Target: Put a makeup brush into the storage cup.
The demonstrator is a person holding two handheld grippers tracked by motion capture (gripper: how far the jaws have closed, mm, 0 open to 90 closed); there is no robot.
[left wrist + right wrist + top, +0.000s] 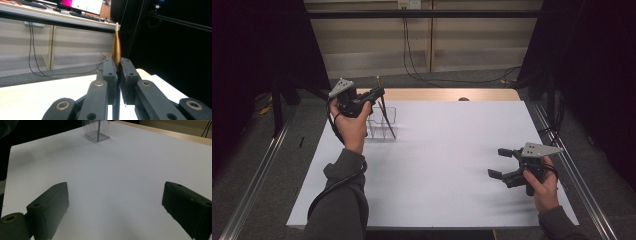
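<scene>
Your left tongs (379, 93) are clamped on a thin pen-like stick (116, 50), gold at its top end and dark lower down. Its lower end reaches down into the clear box (382, 121) just below the tongs. Your right tongs (498, 162) stand wide and empty, well apart from the box, low over the table (447, 150). Judgement: insertion is underway; lowering and release remain.

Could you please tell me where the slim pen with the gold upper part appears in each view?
High view: the gold-and-black pen, upper left, slants into the clear plastic box.
Left gripper view: centre, clamped upright in the left gripper.
Right gripper view: top centre, dark shaft inside the box.
Shared landmark: white table sheet.
</scene>
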